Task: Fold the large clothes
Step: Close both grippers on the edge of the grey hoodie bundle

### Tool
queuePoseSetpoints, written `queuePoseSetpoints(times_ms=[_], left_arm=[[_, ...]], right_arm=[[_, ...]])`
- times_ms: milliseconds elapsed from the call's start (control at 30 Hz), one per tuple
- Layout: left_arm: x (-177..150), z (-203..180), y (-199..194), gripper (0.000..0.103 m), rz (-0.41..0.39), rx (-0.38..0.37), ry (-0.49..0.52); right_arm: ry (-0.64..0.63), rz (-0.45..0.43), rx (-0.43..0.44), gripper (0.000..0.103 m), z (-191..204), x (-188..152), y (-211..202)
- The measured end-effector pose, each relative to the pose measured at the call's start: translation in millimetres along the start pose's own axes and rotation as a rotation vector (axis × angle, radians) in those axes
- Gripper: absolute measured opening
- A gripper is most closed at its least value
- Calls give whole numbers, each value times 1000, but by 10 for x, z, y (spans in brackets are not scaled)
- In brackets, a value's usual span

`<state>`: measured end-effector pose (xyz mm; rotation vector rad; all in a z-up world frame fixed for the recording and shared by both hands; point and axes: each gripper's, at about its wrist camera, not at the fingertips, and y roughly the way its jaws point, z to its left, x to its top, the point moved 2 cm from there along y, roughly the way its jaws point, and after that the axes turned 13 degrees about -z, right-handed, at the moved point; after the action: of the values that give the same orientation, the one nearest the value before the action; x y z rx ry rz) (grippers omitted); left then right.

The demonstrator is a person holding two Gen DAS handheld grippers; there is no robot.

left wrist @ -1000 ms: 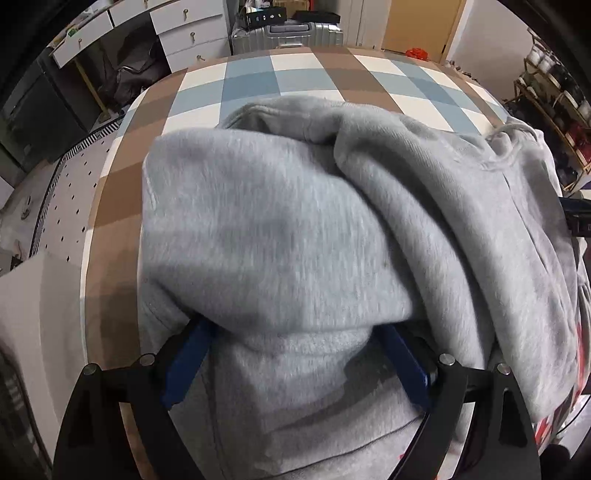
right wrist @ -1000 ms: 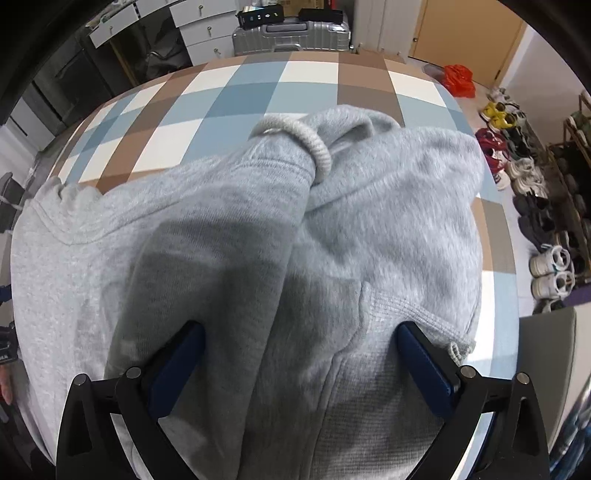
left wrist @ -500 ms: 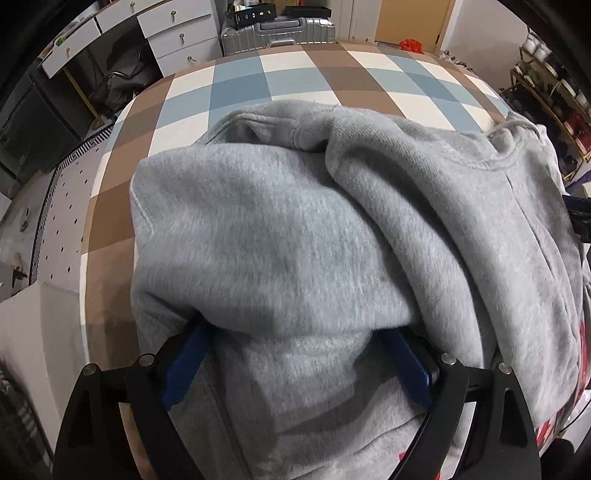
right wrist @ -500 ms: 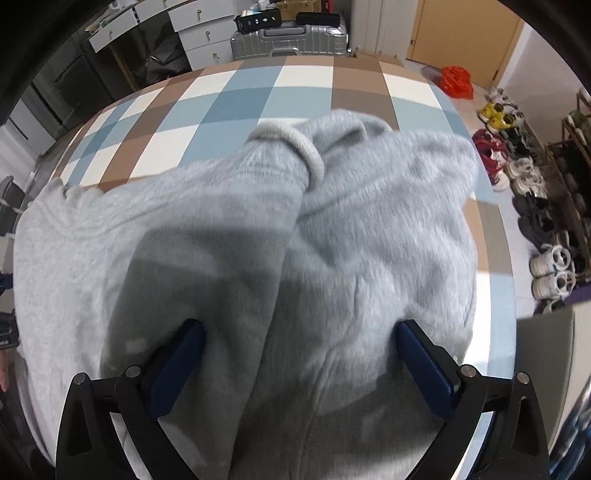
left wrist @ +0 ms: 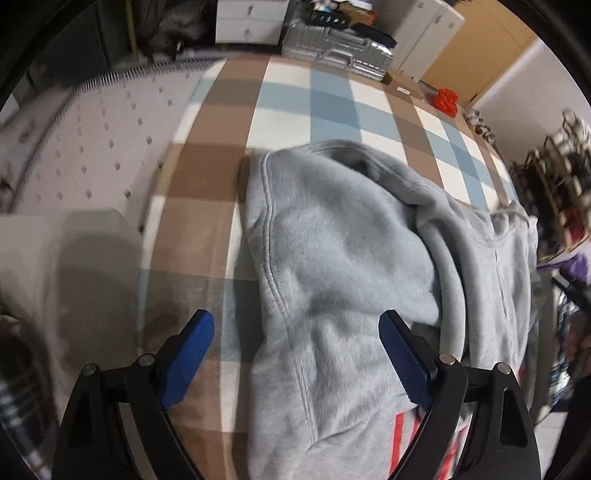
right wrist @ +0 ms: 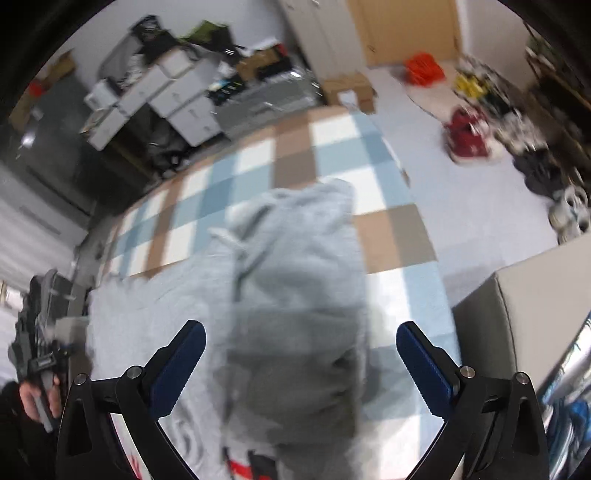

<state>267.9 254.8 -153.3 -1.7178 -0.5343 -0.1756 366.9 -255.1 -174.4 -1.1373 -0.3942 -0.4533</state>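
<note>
A grey sweatshirt (left wrist: 343, 266) lies partly folded on the checked table (left wrist: 207, 184), with red print showing at its near edge. My left gripper (left wrist: 295, 332) is open and empty, raised over the sweatshirt's left edge. The sweatshirt also shows in the blurred right wrist view (right wrist: 295, 280), with a folded part lying on top. My right gripper (right wrist: 301, 343) is open and empty above the sweatshirt's right side. The checked table (right wrist: 391, 236) extends beyond it.
A silver suitcase (left wrist: 340, 55) and white drawers (left wrist: 247, 22) stand beyond the table. A grey box (right wrist: 532, 314) stands at the table's right. Shoes (right wrist: 565, 210) and a red bag (right wrist: 469, 136) lie on the floor. The other gripper's handle and hand (right wrist: 40, 373) show at left.
Both grippers have let go of the sweatshirt and pulled up and back from it. The cloth now lies flat on the table. The right view is blurred from motion.
</note>
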Motion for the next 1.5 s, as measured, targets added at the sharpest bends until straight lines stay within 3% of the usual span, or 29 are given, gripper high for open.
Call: queuePoseSetpoints(times_ms=[133, 267, 333, 433, 467, 500, 533, 567, 633, 700, 867, 933, 1000, 1133, 1500], left_arm=[[-19, 37, 269, 89, 84, -119, -102], [8, 94, 393, 90, 94, -138, -130], [55, 100, 399, 90, 91, -171, -153], [93, 158, 425, 90, 108, -352, -291], [111, 174, 432, 90, 107, -363, -298], [123, 153, 430, 88, 101, -363, -288], [128, 119, 434, 76, 103, -361, -270], [139, 73, 433, 51, 101, -339, -238], [152, -14, 464, 20, 112, -320, -195], [171, -75, 455, 14, 104, -312, -171], [260, -121, 472, 9, 80, -232, -107], [335, -121, 479, 9, 32, -179, -117], [386, -111, 624, 9, 61, -173, -177], [503, -245, 671, 9, 56, -123, -111], [1100, -317, 903, 9, 20, -65, -79]], right_arm=[[-32, 84, -17, 103, -103, -8, 327], [-47, 144, 35, 103, -78, -89, 549], [-76, 129, 54, 103, -23, -84, 555], [-115, 140, 118, 102, 113, -127, 592], [-147, 136, 105, 95, 142, -136, 600], [-189, 122, 88, 90, 189, -152, 599], [-212, 111, 82, 75, 213, -156, 594], [-204, 104, 91, 54, 215, -150, 583], [-147, 117, 127, 45, 187, -149, 587], [-171, 101, 123, 36, 217, -164, 560], [-187, 40, 77, 24, 305, -171, 472], [-243, 5, 71, 23, 411, -165, 430], [-253, -12, 44, 23, 440, -144, 419], [-249, -23, -22, 23, 406, -73, 489], [-246, -82, -101, 23, 459, 583, 920]])
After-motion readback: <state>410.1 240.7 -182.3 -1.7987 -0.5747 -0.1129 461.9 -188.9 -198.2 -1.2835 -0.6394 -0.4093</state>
